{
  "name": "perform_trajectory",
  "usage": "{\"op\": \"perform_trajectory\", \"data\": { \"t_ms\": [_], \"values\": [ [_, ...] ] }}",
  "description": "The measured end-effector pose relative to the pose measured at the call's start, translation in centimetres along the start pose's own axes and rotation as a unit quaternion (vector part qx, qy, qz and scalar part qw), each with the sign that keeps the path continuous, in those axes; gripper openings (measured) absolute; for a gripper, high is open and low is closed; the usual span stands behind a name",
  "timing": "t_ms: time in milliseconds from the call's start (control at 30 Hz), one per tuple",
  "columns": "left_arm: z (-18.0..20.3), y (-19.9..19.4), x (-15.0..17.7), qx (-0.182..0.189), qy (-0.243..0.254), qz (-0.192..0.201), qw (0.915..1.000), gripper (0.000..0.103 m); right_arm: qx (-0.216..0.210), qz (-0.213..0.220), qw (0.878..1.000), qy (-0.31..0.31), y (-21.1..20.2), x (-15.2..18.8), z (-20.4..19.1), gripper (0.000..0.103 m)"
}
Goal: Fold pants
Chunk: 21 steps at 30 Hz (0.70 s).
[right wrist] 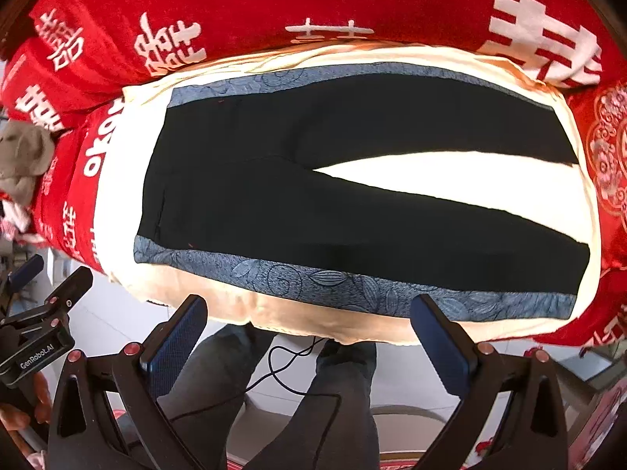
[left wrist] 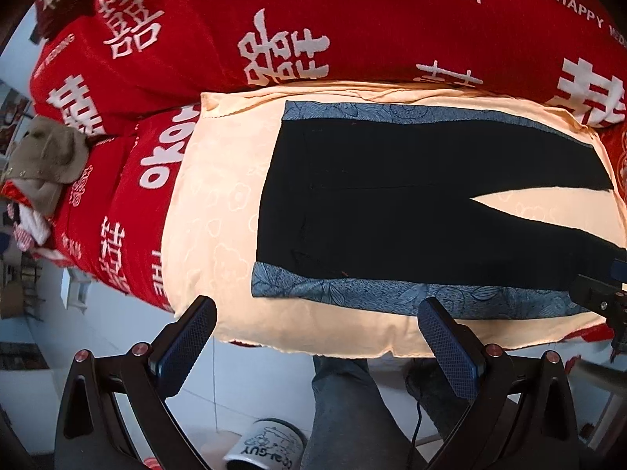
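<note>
Left gripper [left wrist: 317, 346] and right gripper [right wrist: 309, 342] are held wide apart at frame bottom, nothing gripped. Black pants [right wrist: 313, 203] with blue side stripes are seen spread flat mid-frame on cream cloth [left wrist: 219, 203], legs splayed rightward, red bedding [left wrist: 352, 27] above

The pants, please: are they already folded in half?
No, the pants lie flat on the cream cloth with both legs spread apart.
</note>
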<state>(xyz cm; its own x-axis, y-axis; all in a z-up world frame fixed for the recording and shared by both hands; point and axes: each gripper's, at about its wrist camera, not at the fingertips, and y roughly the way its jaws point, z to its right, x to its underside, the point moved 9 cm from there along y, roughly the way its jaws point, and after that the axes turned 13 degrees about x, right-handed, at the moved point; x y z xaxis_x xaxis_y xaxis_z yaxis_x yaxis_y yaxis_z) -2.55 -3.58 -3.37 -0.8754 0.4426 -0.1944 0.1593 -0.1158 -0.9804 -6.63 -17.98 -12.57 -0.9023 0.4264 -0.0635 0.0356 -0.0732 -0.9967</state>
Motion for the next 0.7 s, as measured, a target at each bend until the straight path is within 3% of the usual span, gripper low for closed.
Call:
{"op": "perform_trajectory", "data": {
  "t_ms": [400, 700],
  "values": [
    [1.2, -0.3, 3.4, -0.014, -0.046, -0.009, 0.9988, 0.103, -0.023, -0.004, 0.999, -0.029, 0.3, 2.5, 1.7, 0.103],
    [0.3, 1.0, 3.0, -0.005, -0.016, -0.018, 0.9997, 0.103, -0.026, -0.014, 1.000, 0.002, 1.3, 3.0, 1.6, 0.103]
  ]
}}
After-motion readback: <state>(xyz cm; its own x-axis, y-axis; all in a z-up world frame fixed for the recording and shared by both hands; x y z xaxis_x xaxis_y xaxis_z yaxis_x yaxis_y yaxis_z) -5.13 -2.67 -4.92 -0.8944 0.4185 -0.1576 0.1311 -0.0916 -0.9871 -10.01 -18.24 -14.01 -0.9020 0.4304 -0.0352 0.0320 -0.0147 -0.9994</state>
